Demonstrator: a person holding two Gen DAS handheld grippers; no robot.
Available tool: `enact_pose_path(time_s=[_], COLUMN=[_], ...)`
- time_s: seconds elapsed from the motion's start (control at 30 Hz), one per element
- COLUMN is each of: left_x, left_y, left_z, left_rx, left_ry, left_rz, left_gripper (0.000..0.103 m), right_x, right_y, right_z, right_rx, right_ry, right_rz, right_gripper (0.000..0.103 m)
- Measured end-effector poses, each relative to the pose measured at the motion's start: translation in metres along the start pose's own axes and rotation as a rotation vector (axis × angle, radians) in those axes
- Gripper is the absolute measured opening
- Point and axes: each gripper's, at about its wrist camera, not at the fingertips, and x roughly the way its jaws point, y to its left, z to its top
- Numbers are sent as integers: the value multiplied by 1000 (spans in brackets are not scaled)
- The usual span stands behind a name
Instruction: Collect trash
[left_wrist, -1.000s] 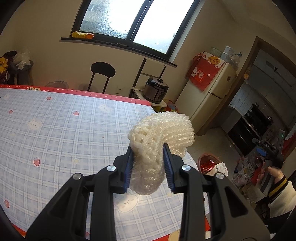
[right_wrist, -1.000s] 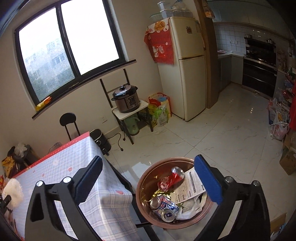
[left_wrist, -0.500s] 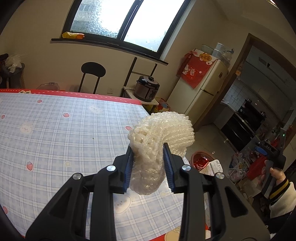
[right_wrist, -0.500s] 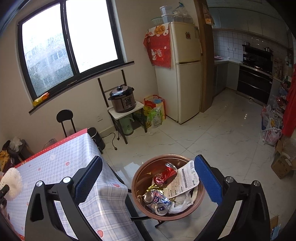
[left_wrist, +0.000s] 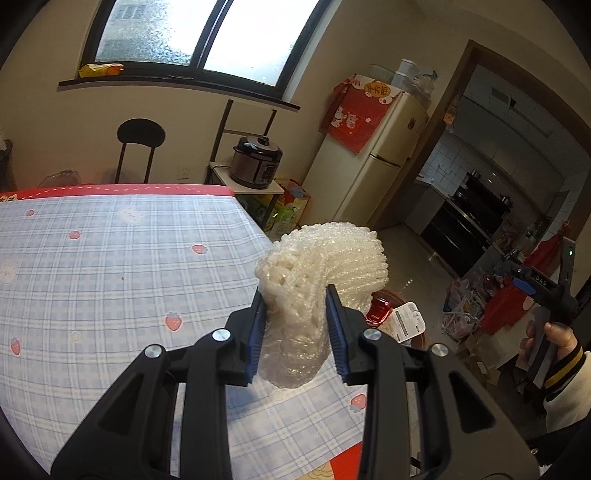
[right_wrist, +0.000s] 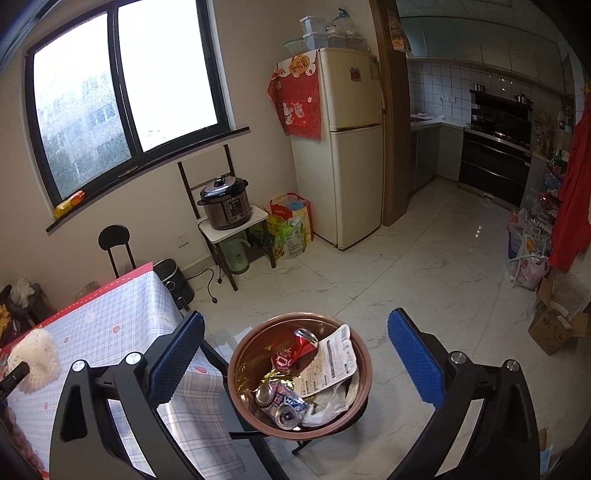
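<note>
The left gripper (left_wrist: 295, 317) is closed on the foam net (left_wrist: 317, 273), pads pressing its lower half; the net is held above the table (left_wrist: 110, 258), near the edge facing the bin (right_wrist: 255, 354). The right gripper (right_wrist: 295, 354) is wide open and holds nothing; it hangs over the bin, which stands on the floor just beside the table. The net appears light, soft and springy: it compresses between the pads and flares above them, so a grip across the bunched middle is judged secure, and little force is needed. It is unlikely to break, but may cling to the ribbed pads on release. The bin already holds cans (right_wrist: 284, 402), a red can (right_wrist: 295, 350) and a printed label (right_wrist: 332, 365); the print is too small to read. The red cloth (right_wrist: 299, 96) on the fridge (right_wrist: 351, 147) carries Chinese characters, not legible here.
</note>
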Motion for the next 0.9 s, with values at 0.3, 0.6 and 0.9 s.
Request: enact_pose_path(time_s=[0.3,0.6,0.9], left_x=[95,193,220], left_y=[-83,-185,-222], left_z=[5,5,18], left_rx=[90,214,223], left_ry=[61,147,150], left_rz=[-130,-275,-323], left_gripper=[34,36,85], right_x=[0,1,0], right_y=[-28,-69,-79], right_z=[13,14,10], right_rx=[-37,-11,33], right_ry=[0,2,14], right_rz=[-32,-82,-109], right_gripper=[98,98,98])
